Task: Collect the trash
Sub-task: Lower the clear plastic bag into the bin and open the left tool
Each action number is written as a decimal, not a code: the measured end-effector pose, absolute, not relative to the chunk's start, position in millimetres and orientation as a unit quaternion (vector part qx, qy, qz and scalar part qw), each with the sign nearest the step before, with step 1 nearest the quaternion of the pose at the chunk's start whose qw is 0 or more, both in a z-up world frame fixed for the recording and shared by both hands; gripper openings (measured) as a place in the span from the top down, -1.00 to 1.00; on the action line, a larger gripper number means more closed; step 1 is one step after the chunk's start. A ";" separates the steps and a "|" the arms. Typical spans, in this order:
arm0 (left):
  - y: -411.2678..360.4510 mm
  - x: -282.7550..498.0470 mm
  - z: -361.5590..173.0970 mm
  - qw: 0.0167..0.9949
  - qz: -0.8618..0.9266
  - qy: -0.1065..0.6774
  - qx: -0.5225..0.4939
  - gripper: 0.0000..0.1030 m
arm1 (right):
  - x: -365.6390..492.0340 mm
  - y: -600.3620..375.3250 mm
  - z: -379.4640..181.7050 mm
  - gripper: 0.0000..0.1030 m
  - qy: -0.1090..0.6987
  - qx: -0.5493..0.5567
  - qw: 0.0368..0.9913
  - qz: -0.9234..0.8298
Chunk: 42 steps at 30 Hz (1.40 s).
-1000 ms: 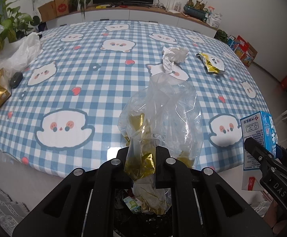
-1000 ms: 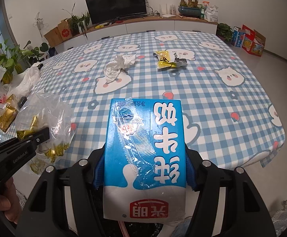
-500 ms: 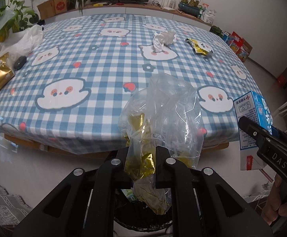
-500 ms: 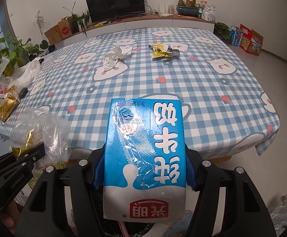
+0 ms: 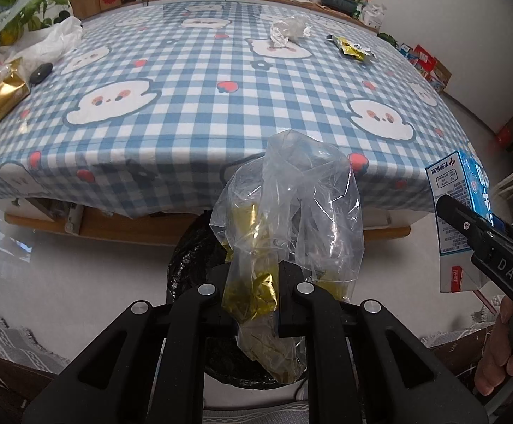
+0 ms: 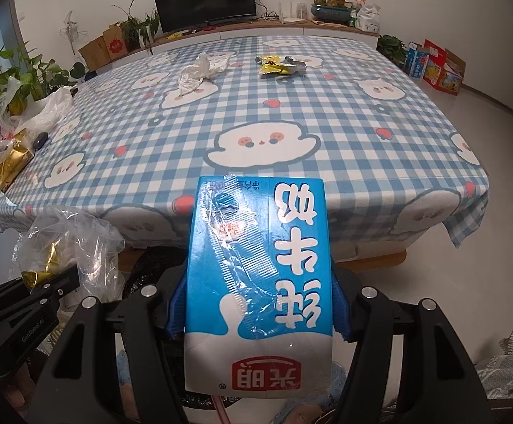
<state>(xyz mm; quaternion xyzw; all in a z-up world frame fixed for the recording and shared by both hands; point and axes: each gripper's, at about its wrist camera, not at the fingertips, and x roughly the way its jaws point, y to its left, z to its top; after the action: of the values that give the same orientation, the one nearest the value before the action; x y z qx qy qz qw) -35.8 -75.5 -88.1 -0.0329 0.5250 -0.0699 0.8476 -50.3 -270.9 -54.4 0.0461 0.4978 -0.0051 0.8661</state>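
Because both pieces of trash are meant for the black-lined bin point(image 5: 192, 258) showing at the bottom centre of the left view, each gripper carries its load clear of the worktop point(image 5: 200, 81): the left gripper point(image 5: 252, 293) is clamped on a clear bag point(image 5: 291, 212) of gold wrappers, the right gripper point(image 6: 258, 304) squeezes a blue milk carton point(image 6: 260, 282); a crumpled wrapper point(image 6: 200, 70) and a yellow packet point(image 6: 277, 65) lie in the upper part of the right view, presumably for later
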 end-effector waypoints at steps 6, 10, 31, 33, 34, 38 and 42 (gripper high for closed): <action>-82.5 -46.4 -93.0 0.845 -0.065 0.530 -0.021 0.78 | -66.0 -277.4 -58.8 -0.16 0.507 0.040 0.861 -0.010; -85.0 -51.2 -92.2 0.846 -0.064 0.528 -0.017 0.78 | -74.4 -275.3 -55.6 -0.16 0.500 0.038 0.865 -0.003; -93.5 -43.2 -157.1 0.826 -0.081 0.558 -0.012 0.77 | -69.5 -282.4 -137.6 -0.16 0.549 0.048 0.834 -0.017; -94.6 -41.4 -164.5 0.823 -0.082 0.562 -0.013 0.77 | -67.6 -283.7 -144.5 -0.16 0.553 0.046 0.832 -0.021; -95.5 -40.4 -168.4 0.821 -0.083 0.564 -0.012 0.77 | -66.8 -284.8 -147.9 -0.17 0.555 0.048 0.830 -0.022; -98.3 -36.2 -183.7 0.814 -0.084 0.574 -0.014 0.77 | -63.3 -287.9 -160.9 -0.16 0.565 0.048 0.823 -0.029; -101.3 -32.2 -195.8 0.811 -0.087 0.579 -0.013 0.76 | -61.2 -288.6 -172.9 -0.16 0.573 0.049 0.817 -0.032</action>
<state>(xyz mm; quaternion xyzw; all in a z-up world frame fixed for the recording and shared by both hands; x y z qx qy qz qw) -32.2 -101.3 -195.8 -0.0126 0.5787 -0.0865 0.8109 -61.2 -288.6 -172.9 0.0494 0.5731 -0.0317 0.8174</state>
